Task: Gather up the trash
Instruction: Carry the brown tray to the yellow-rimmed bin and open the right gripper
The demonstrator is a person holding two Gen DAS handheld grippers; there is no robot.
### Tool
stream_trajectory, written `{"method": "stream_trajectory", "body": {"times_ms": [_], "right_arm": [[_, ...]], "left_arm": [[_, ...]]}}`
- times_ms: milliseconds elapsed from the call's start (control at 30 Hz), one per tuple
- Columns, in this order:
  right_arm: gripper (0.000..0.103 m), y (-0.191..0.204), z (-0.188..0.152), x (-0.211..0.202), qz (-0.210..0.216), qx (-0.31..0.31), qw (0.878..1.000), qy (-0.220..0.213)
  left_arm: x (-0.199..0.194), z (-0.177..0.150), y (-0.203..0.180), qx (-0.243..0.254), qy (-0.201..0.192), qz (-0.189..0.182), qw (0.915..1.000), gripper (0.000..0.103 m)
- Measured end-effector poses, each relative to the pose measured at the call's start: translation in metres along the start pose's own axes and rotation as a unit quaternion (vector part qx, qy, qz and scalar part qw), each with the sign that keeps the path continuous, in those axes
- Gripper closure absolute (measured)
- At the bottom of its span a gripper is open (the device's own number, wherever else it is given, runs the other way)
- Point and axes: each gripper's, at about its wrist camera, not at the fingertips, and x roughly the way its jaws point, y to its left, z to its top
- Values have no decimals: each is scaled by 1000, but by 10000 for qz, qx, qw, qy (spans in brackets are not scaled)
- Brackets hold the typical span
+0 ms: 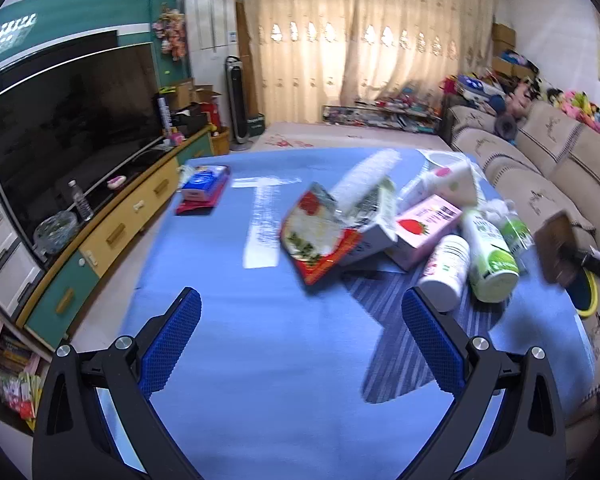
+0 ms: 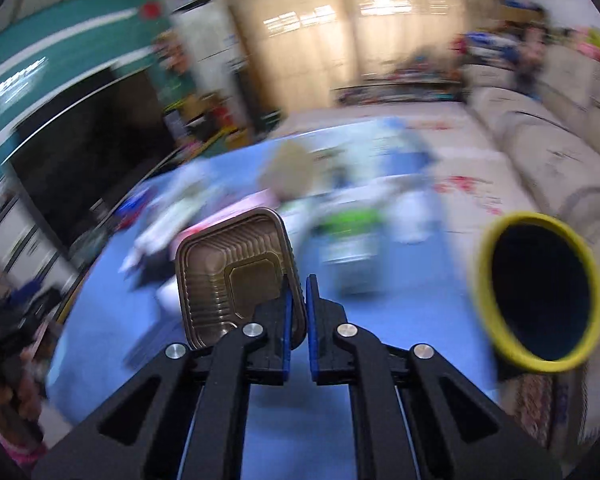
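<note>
My left gripper is open and empty above the blue table. Ahead of it lies a trash pile: a red snack bag, a pink strawberry carton, a white bottle and a green-labelled bottle. My right gripper is shut on the rim of a brown plastic tray, held above the table. That tray also shows at the right in the left wrist view. A yellow-rimmed bin stands to the right of the tray.
A tissue pack lies on a red booklet at the table's far left. A TV on a cabinet stands left of the table, a beige sofa on the right. The right wrist view is blurred.
</note>
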Motion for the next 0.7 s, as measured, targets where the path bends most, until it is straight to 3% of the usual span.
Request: {"method": "stream_trajectory", "body": {"times_ms": [133,333,633,700], "right_arm": [[96,-84,5,-8,-909,688,9933,-164],[96,-185,3,19,-1979,1291,9716,130],[94,-250,-9,69,-2332,1693,9556,619],[79,-251,-12,70,-2333,1732,9546,657]], "left_arm": [[9,2,-20,128,82,-212,9997,4],[24,7,-46,161,135,-329,9992,4],[45,13,-61,177,271,-257,9991,4],[47,13,-62,168,283,-277,9991,4]]}}
